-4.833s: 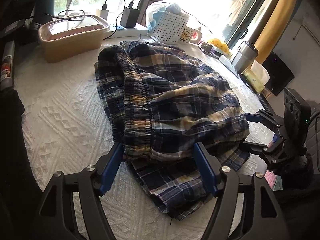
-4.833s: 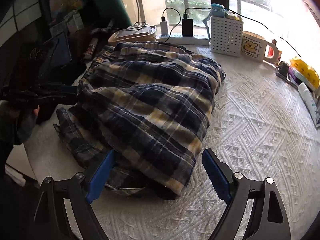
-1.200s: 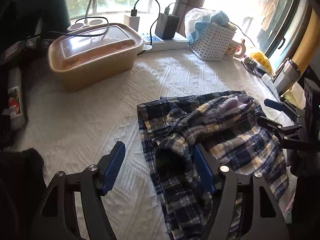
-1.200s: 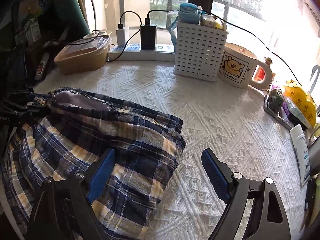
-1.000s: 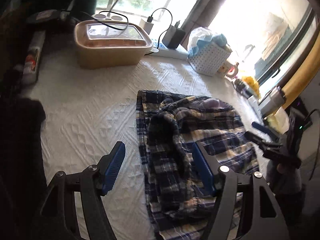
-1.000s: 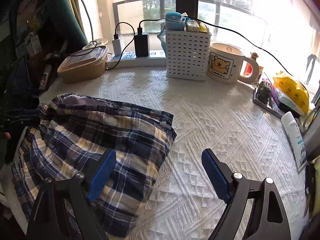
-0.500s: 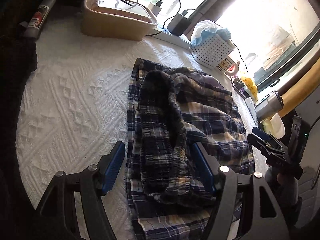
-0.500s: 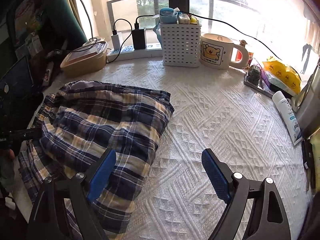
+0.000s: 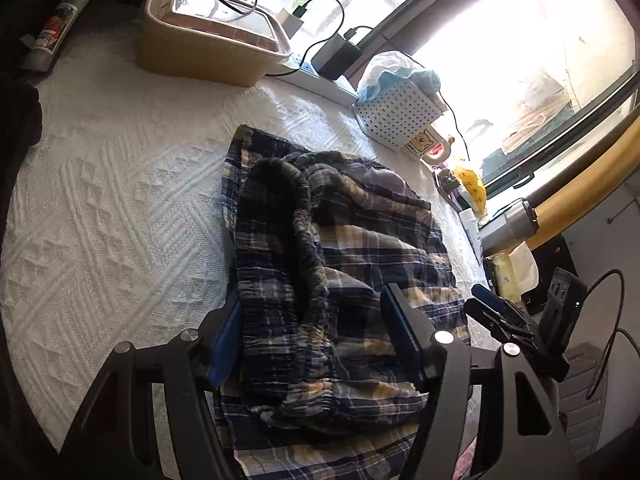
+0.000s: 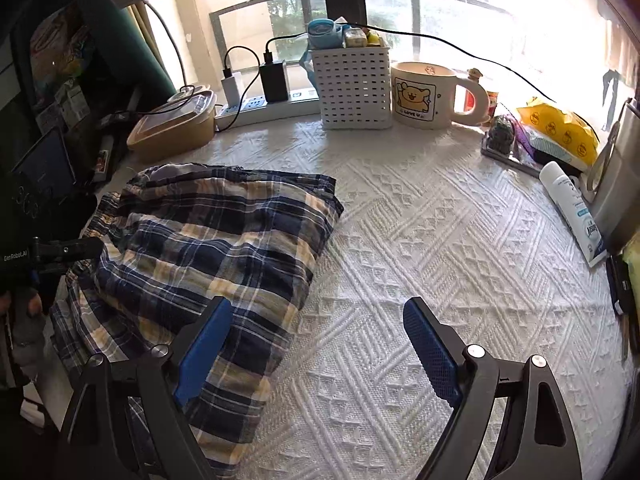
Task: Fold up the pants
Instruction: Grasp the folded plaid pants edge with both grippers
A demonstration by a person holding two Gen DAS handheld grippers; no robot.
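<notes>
The blue, navy and tan plaid pants lie folded in a thick bundle on the white textured tablecloth, with the elastic waistband bunched on top. They also show in the right wrist view at the left. My left gripper is open, its blue pads on either side of the bundle's near end, not clamping it. My right gripper is open and empty, its left pad over the pants' edge and its right pad over bare cloth. The right gripper shows in the left wrist view, beyond the pants' right side.
At the back stand a tan lidded box, a power strip with chargers, a white perforated basket and a bear mug. A yellow packet, a white tube and a steel container line the right edge.
The pants went from a larger spread pile to a smaller folded bundle near the table's left front. Both grippers have pulled back and up from it, still open.
</notes>
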